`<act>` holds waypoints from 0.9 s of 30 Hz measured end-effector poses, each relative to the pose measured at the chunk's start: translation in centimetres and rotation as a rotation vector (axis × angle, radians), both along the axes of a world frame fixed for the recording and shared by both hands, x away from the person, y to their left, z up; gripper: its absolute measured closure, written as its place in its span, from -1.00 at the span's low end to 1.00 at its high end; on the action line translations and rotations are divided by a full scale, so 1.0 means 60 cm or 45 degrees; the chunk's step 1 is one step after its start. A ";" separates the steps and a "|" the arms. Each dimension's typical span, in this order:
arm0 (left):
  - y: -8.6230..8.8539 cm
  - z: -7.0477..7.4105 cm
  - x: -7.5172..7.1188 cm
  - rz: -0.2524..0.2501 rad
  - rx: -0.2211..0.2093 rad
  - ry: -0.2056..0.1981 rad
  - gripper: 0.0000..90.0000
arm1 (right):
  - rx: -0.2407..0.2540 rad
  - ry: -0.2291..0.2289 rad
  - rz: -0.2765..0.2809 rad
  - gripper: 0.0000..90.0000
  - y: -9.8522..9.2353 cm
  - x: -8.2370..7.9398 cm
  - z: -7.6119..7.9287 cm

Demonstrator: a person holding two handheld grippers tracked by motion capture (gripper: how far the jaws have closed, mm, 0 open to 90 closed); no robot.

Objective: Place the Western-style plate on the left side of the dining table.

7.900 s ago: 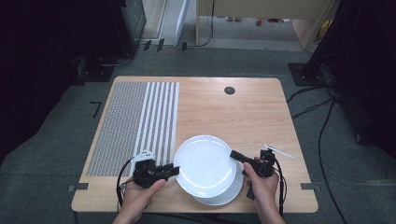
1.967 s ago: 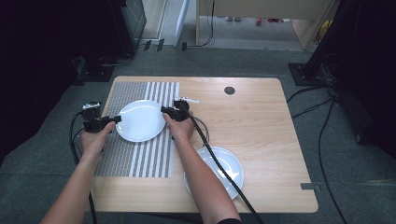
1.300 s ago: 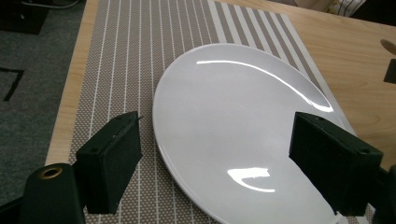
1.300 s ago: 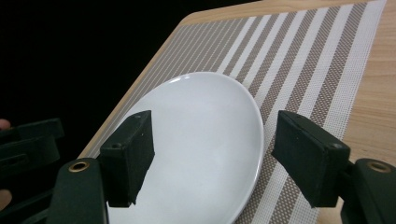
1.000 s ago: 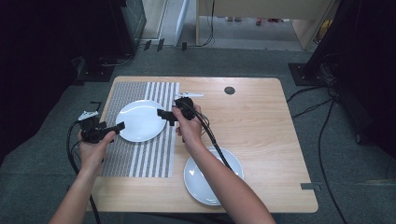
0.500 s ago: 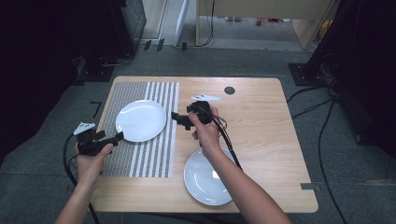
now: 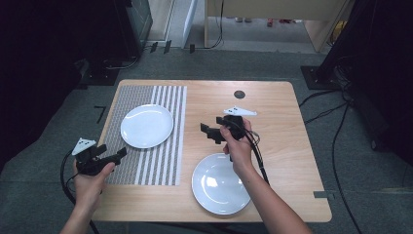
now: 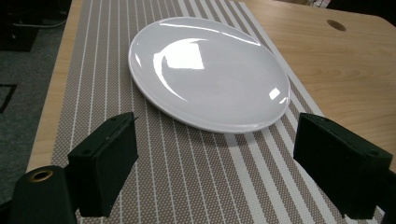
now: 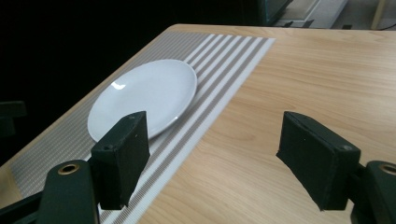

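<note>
Near the table's (image 7: 272, 105) middle, both tools, left tool (image 7: 114, 156) and right tool (image 7: 208, 131), hang released; take the near plate (image 7: 219, 184) by opposite rims, level.

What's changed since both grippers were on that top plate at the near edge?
The top plate was carried onto the striped mat and let go. Left gripper and right gripper, both open, have backed away from it. The other plate stayed at the near edge.
</note>
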State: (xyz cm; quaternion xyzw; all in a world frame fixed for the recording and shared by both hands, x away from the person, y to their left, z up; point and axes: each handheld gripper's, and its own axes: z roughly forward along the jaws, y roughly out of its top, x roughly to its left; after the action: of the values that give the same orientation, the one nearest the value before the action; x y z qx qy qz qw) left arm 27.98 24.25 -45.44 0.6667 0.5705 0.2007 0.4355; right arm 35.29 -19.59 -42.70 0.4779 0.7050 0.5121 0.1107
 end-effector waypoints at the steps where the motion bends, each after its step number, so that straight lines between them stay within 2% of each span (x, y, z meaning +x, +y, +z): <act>1: 0.004 -0.001 -0.004 0.004 -0.001 0.000 -0.69 | -0.002 -0.003 -0.006 -0.45 -0.007 -0.004 -0.002; 8: 0.031 -0.018 -0.035 0.035 -0.008 0.012 -0.69 | -0.003 0.002 -0.051 -0.45 -0.057 -0.026 -0.012; 18: 0.053 -0.055 -0.054 0.078 -0.030 0.046 -0.69 | -0.024 0.005 -0.119 -0.47 -0.120 -0.058 -0.034; 25: 0.057 -0.070 -0.067 0.094 0.060 0.033 -0.69 | -0.054 0.008 -0.152 -0.48 -0.157 -0.082 -0.049; 27: 0.059 -0.076 -0.069 0.099 0.065 0.039 -0.69 | -0.056 0.007 -0.162 -0.48 -0.168 -0.089 -0.053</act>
State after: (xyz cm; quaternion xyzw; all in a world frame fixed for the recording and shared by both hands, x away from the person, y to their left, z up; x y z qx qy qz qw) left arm 23.86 27.82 -50.01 0.6580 0.5972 0.2217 0.4014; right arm 29.95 -29.64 -45.89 0.5207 0.6846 0.4870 0.1517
